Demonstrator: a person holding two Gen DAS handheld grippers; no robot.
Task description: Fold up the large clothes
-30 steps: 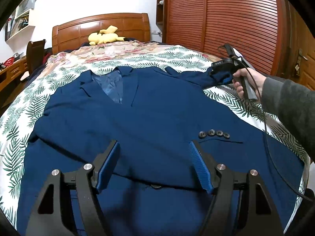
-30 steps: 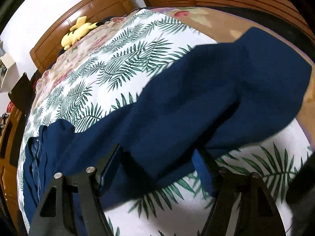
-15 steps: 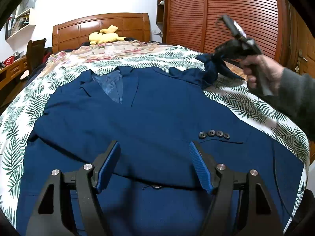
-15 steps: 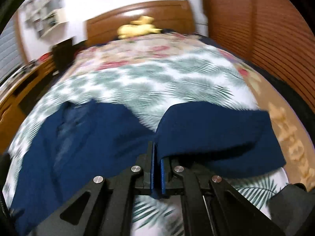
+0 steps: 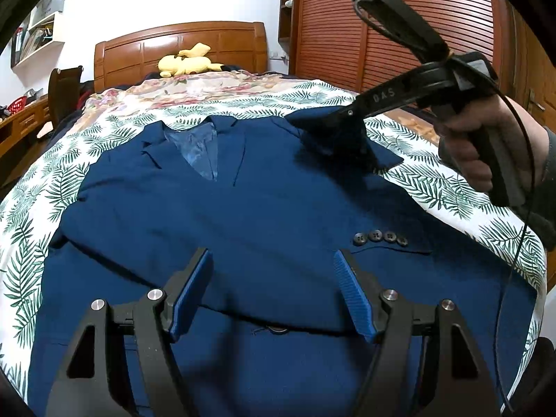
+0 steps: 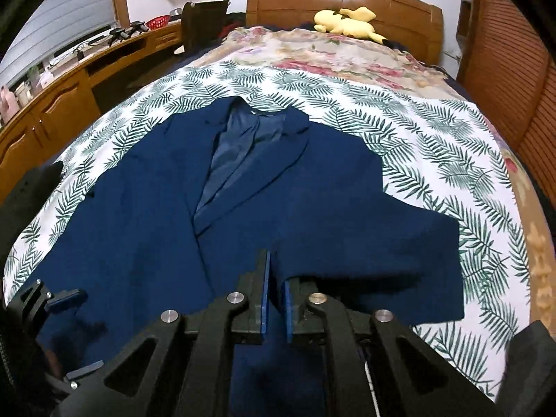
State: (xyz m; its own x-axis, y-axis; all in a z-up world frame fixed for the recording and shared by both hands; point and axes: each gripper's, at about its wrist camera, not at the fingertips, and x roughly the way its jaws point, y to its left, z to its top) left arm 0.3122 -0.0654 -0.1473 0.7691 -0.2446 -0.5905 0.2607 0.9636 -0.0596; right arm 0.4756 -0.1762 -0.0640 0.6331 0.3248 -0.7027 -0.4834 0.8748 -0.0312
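A navy suit jacket lies face up on the bed, spread over a palm-leaf sheet, collar toward the wooden headboard and hem toward the foot edge. The left hand-held gripper hovers above the jacket's lower front with its blue pads wide apart and nothing between them. The right hand-held gripper, gripped by a hand, has its jaws pinched tight on the jacket's sleeve, holding the cloth raised over the shoulder on the wardrobe side of the bed. Four dark buttons sit in a row on the other cuff, laid across the jacket's front. A strip of bare sheet borders the jacket on both long sides. A yellow plush toy rests against the headboard, well apart from the jacket, on a floral blanket. A wooden desk runs along the far side edge of the bed.
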